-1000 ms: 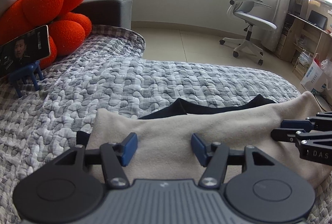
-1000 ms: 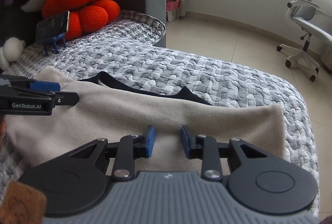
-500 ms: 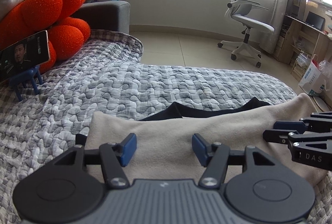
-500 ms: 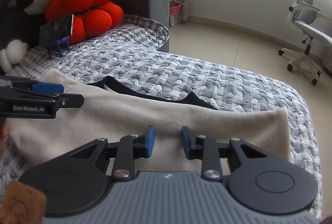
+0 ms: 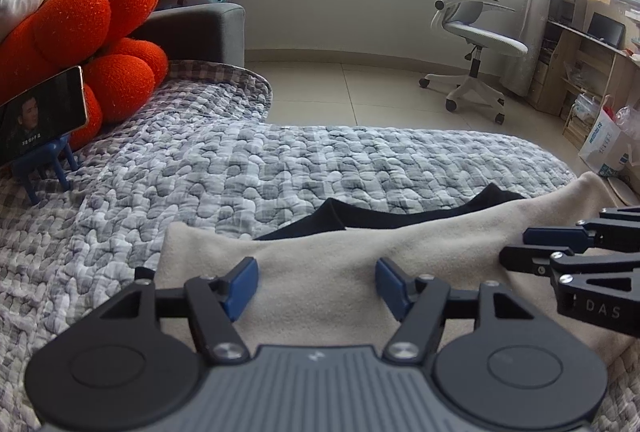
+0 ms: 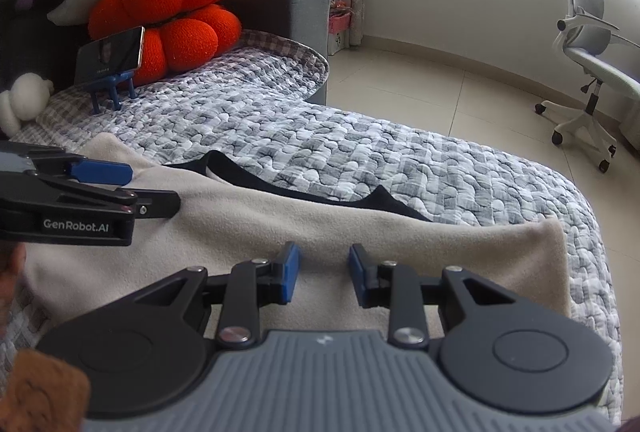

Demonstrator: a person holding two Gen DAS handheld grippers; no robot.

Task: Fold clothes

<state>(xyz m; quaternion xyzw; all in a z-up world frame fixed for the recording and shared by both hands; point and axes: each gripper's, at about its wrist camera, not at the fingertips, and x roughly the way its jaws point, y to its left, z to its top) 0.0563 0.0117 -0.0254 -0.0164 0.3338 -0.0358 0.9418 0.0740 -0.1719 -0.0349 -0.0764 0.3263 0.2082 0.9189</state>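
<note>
Over the near edge of the bed [image 5: 280, 167], both grippers hang low above the folded garment, fingers pointing across it toward the far edge. The left gripper [image 5: 316, 286] has its jaws spread wide, blue pads clear of the cloth and holding nothing. The right gripper [image 6: 319, 276] is parted more narrowly, also empty; it sits toward the garment's right end, with the left gripper near the left end. The garment is a beige fleece [image 6: 360, 236] laid as a long band parallel to the near edge, its surface smooth and its right end squared off. A black layer [image 5: 384, 216] shows from beneath along its far side, forming two points. Toward the bed's far left corner a phone [image 5: 42, 119] leans on a blue stand against an orange cushion [image 5: 80, 31].
</note>
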